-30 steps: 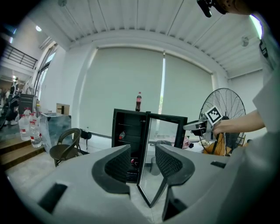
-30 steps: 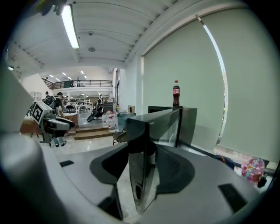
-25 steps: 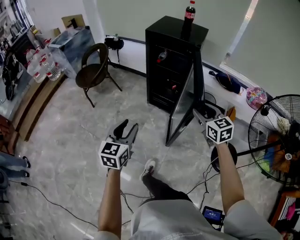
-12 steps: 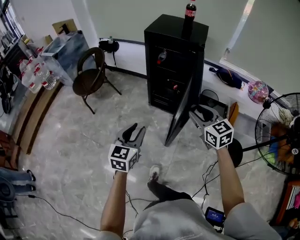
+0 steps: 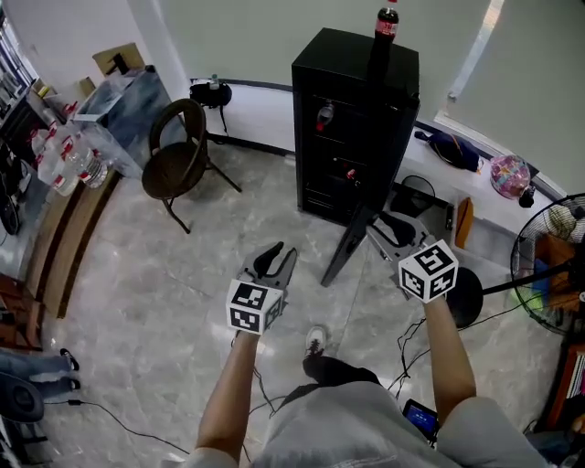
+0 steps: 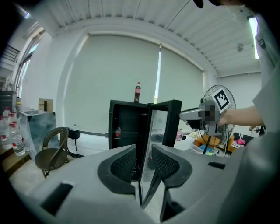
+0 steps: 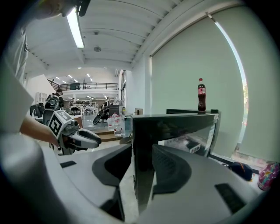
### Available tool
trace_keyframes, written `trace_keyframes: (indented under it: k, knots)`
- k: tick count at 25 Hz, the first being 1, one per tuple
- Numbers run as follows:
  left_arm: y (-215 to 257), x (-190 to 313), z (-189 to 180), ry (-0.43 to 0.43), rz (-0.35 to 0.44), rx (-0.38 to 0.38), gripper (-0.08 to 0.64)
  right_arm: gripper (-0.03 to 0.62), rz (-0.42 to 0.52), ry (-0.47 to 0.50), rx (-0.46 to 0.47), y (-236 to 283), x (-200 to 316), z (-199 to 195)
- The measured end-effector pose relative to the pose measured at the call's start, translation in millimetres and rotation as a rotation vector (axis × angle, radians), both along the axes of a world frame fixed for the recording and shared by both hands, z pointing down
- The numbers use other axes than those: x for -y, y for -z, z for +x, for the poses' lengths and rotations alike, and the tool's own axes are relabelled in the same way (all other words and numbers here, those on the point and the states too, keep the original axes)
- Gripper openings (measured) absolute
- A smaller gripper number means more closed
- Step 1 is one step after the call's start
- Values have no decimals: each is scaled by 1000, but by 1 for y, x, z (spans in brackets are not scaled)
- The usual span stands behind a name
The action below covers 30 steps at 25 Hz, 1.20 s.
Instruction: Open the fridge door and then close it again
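Your right gripper [image 5: 382, 227], just in front of the tall black fridge [image 5: 352, 119], is closing its jaws on the free edge of the swung-open glass door [image 5: 347, 245], seemingly to steer it, while your left gripper [image 5: 274, 259] hangs well apart from the fridge, its jaws closing on nothing.

The grey, marble-patterned floor [image 5: 155, 302] carries everything here. A black fridge [image 5: 352, 101] stands on it by the far wall, its door [image 5: 355, 233] standing open over the tiles, and a cola bottle [image 5: 387, 23] stands upright on the fridge's top. Left of the fridge sits a brown round-backed chair [image 5: 178, 155] on thin legs. To the right, a pedestal fan [image 5: 553, 251] rests on its round black base. Thin black cables [image 5: 128, 422] trail across the floor near the person's white shoe [image 5: 316, 341].
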<state>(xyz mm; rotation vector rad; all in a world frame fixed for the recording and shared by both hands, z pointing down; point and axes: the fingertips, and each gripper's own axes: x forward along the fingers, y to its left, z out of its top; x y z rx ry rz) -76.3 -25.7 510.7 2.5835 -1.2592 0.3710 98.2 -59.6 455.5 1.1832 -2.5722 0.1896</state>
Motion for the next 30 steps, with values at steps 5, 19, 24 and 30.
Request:
trace_keyframes:
  k: [5, 19, 24, 30]
  knots:
    - [-8, 21, 4, -75, -25, 3, 112, 143, -7, 7, 2, -1, 19, -33]
    - [-53, 96, 37, -361, -145, -37, 115, 147, -10, -34, -53, 1, 90, -101]
    - [-72, 141, 35, -423, -184, -41, 115, 147, -9, -122, -109, 4, 120, -117]
    - [-85, 177, 27, -469, -192, -19, 115, 147, -22, -199, -83, 8, 155, -133]
